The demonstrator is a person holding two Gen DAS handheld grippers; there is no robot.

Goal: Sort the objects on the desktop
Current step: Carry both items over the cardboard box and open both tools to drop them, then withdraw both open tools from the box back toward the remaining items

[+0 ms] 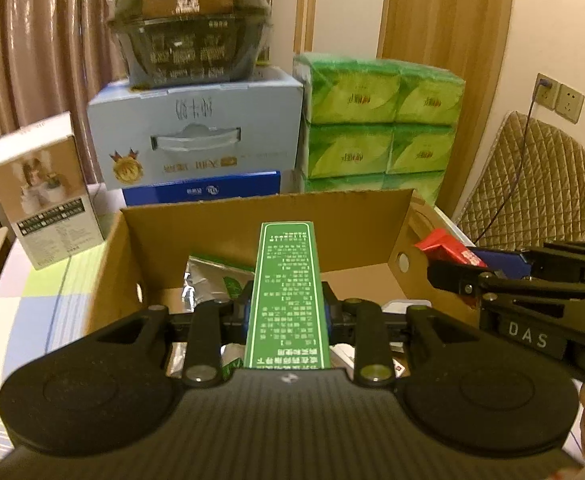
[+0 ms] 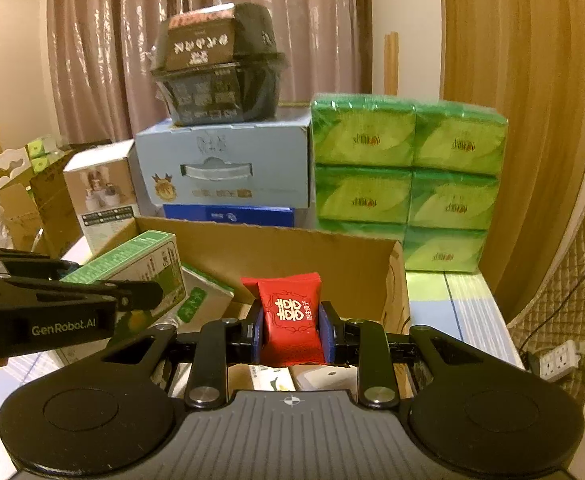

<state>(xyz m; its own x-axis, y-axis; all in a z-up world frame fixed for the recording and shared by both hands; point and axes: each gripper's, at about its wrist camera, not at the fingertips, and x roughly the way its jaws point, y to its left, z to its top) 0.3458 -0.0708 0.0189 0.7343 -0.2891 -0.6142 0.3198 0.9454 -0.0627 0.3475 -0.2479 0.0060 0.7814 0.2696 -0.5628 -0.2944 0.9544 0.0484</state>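
While left wrist shows silver pouch (image 1: 208,276), right shows red packet (image 2: 290,320).

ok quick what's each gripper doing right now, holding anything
Left gripper: closed on the green box, over the cardboard box.
Right gripper: closed on the red packet.

brown curtain (image 2: 132,40), cream wall (image 1: 552,40), wooden door (image 2: 512,80)
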